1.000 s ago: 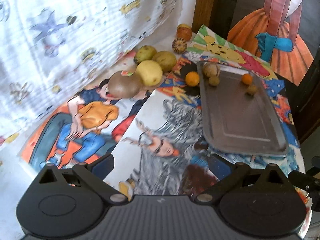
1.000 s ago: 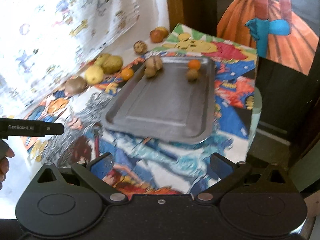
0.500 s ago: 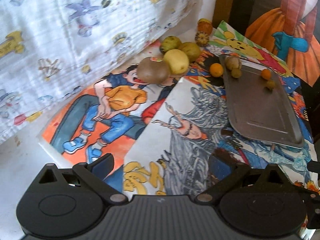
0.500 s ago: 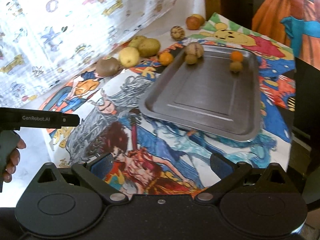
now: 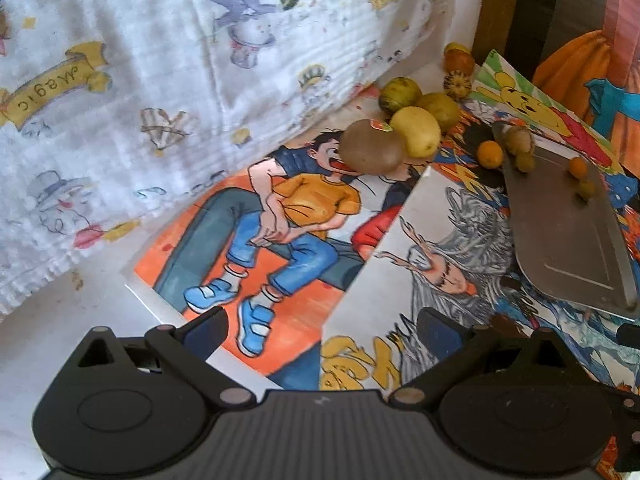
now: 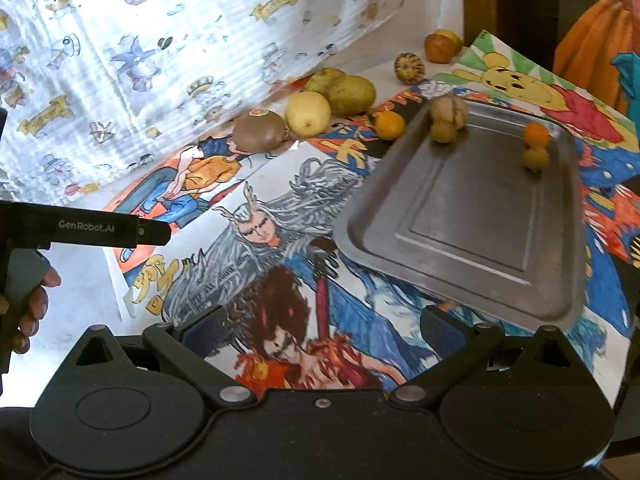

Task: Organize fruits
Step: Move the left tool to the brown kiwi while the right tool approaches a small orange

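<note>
Brown and fuzzy, the kiwi (image 5: 372, 146) now sits nearer the middle of my left view than it did a second ago; my left gripper (image 5: 320, 326) has swung away from the tray (image 5: 568, 248) and toward the loose fruit by the cloth (image 5: 180, 80). My right gripper (image 6: 320, 328) has shifted too, so the tray lies further right in its view. Both pairs of jaws are spread wide and hold nothing. I read this as my left lining up on the kiwi, with no pick yet begun.

The tray already carries four small pieces at its far end: a walnut (image 6: 449, 107) touching a small green fruit (image 6: 443, 131), and a small orange (image 6: 536, 134) touching a second green one (image 6: 536, 158). Left on the surface are the kiwi, the lemon (image 6: 308, 113) just beside it, two greenish fruits (image 6: 352, 90) behind that, a kumquat (image 6: 389, 125) against the tray's near-left rim, and a striped fruit (image 6: 409, 66) and reddish fruit (image 6: 438, 48) near the far corner. So most of the sorting is still to do, by my judgement.

The kiwi lies on its side, long axis running roughly left to right across my left view, its stickered end up and to the right, toward the lemon. My jaws would best close across its short width.
</note>
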`<state>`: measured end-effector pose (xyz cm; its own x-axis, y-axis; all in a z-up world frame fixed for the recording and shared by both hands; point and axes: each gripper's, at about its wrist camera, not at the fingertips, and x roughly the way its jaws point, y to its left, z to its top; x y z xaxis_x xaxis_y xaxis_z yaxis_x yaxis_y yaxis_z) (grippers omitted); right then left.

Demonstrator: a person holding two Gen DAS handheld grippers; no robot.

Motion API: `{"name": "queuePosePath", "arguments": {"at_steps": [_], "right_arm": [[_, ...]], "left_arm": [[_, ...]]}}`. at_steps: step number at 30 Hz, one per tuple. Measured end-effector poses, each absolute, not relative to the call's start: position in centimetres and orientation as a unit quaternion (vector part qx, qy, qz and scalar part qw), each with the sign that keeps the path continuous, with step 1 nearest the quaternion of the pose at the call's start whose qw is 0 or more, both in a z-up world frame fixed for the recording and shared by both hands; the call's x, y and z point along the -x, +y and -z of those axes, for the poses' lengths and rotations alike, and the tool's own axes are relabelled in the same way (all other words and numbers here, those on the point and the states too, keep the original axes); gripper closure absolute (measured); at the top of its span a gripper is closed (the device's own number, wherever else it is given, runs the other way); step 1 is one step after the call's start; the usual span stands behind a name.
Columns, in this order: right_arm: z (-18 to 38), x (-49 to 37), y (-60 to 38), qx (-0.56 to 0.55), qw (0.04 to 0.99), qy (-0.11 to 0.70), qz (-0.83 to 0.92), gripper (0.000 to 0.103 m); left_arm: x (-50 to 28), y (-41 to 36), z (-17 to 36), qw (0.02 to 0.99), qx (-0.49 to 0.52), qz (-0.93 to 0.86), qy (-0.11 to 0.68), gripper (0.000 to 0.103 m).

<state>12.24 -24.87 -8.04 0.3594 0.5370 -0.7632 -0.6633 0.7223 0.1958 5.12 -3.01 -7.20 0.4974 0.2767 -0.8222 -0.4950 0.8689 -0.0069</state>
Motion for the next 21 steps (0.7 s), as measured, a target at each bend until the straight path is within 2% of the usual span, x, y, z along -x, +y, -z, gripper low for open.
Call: {"name": "queuePosePath", "arguments": {"at_steps": [21], "right_arm": [[8.7, -17.5, -20.5, 0.097, 0.821, 0.445, -0.343, 0.001]], "left_arm": [[-11.4, 1.0, 7.8, 0.86, 0.127, -0.187, 0.458, 0.001]]}}
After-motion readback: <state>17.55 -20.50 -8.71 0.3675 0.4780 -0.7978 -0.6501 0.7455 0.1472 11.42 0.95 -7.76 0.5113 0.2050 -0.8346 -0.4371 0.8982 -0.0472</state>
